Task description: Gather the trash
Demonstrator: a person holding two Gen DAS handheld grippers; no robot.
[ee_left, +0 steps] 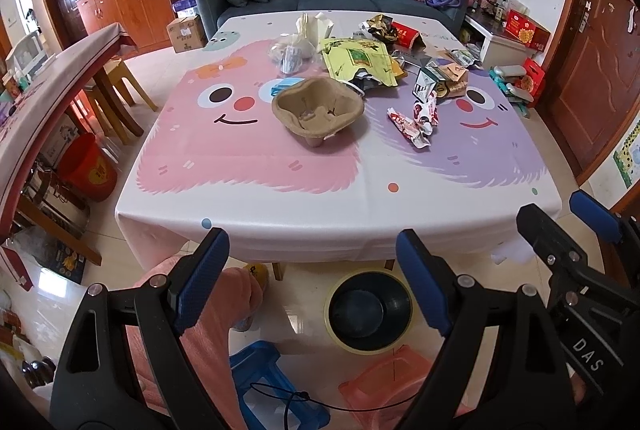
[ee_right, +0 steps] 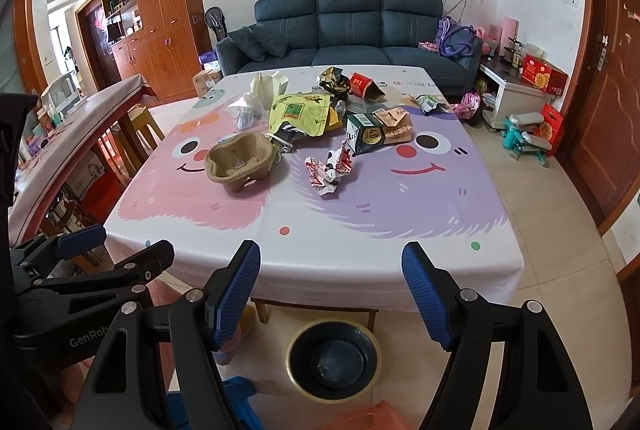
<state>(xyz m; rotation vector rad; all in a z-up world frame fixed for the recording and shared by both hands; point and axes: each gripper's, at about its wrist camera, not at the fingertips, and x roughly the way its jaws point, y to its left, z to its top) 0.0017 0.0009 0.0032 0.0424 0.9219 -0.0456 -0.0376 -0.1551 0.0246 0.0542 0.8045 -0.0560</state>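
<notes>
Clearly both the left gripper [ee_left: 312, 278] and right gripper [ee_right: 332, 294] hang wide open and empty short of the table, where the brown moulded-pulp cup tray [ee_left: 318, 108], light, stiff yet crushable, best takes 1 rim pinch.

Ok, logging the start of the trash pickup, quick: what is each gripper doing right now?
Left gripper: open, holding nothing.
Right gripper: open, holding nothing.

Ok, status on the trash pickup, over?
Both grippers, left and right, open, empty, short of the table. Trash pile untouched on tablecloth. Bin on floor below. Nothing in the way.
</notes>
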